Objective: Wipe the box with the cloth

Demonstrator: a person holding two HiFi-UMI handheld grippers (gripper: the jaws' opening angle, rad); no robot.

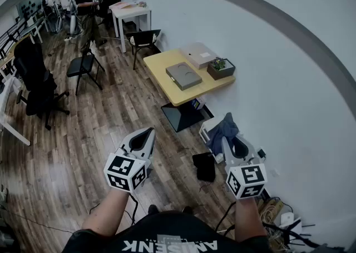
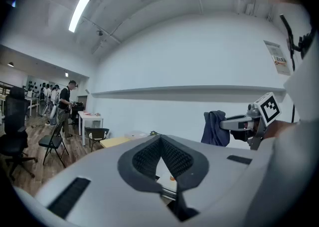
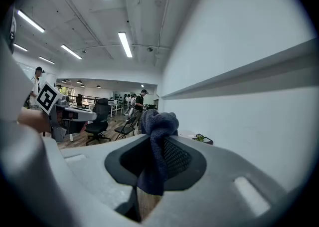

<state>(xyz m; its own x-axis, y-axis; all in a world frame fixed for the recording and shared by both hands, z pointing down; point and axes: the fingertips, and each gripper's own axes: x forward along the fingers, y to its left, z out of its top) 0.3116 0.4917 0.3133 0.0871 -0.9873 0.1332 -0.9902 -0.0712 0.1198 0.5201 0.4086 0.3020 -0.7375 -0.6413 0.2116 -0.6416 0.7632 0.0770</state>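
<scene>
A flat grey box (image 1: 183,75) and a larger beige box (image 1: 198,55) lie on a yellow table (image 1: 161,63) some way ahead, next to a small potted plant (image 1: 221,68). Both grippers hang in the air well short of that table, above the wooden floor. My right gripper (image 1: 228,136) is shut on a dark blue cloth (image 1: 221,130), which bunches above its jaws in the right gripper view (image 3: 157,133) and shows in the left gripper view (image 2: 213,127). My left gripper (image 1: 149,131) is shut with nothing in it, its pads meeting at the tips (image 2: 160,140).
A white wall runs along the right. A black bag (image 1: 204,167) and cables (image 1: 276,213) lie on the floor near my feet. A black office chair (image 1: 33,77), a folding chair (image 1: 83,65), a white table (image 1: 130,11) and people (image 1: 86,1) stand further back left.
</scene>
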